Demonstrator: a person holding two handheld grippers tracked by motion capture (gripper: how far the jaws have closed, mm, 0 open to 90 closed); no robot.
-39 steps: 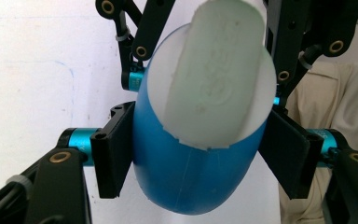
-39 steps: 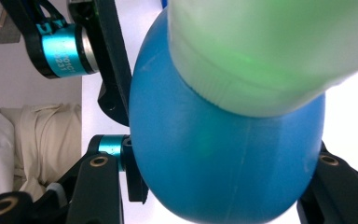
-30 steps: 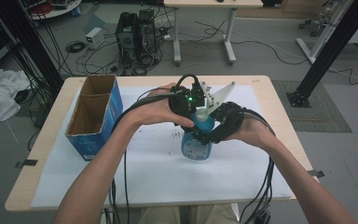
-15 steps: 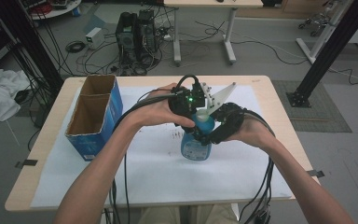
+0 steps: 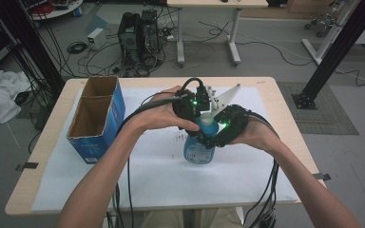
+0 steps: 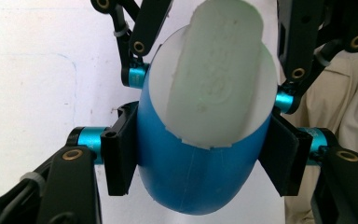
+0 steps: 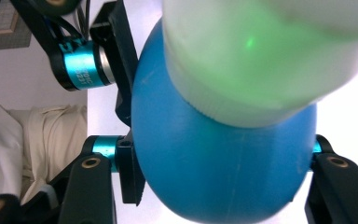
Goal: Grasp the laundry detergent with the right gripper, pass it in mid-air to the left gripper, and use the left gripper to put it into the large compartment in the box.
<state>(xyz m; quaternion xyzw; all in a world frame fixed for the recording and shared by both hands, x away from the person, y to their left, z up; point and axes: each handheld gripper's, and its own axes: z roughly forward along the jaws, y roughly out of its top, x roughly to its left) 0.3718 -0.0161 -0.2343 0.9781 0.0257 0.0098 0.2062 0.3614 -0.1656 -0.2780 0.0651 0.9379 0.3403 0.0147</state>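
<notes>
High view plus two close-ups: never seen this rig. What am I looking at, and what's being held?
No robot: a person at a table holds a two-jaw gripper in each hand. The high view comes from a fixed camera above the person's side. Each close-up comes from a camera riding on one gripper, looking along its black jaws. On the white sheet stand an open blue box at the left and a blue bottle with a white cap in the middle. The left gripper is clamped on the bottle's shoulder, a pad on each side. The right gripper straddles the bottle from the other side; its jaws have just been opening, with the bottle between them.
</notes>
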